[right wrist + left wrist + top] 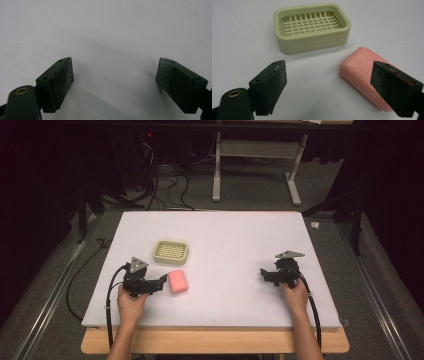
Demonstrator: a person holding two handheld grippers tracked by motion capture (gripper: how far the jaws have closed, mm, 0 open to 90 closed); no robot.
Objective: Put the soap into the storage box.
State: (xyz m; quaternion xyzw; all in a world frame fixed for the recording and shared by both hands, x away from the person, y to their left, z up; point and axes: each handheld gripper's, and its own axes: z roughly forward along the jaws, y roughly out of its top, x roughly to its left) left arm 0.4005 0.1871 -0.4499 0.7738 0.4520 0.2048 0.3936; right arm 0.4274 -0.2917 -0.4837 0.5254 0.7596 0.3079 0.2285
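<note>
Left gripper point(328, 82) gapes wide, empty (pink soap point(362, 72) beside one jaw).

Pink soap bar point(364, 75) lies flat beside green soap dish point(312, 27).

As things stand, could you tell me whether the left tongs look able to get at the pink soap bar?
Probably yes: the left tongs stand open right beside the pink soap bar, with nothing between them; the soap dish sits apart, behind.
</note>
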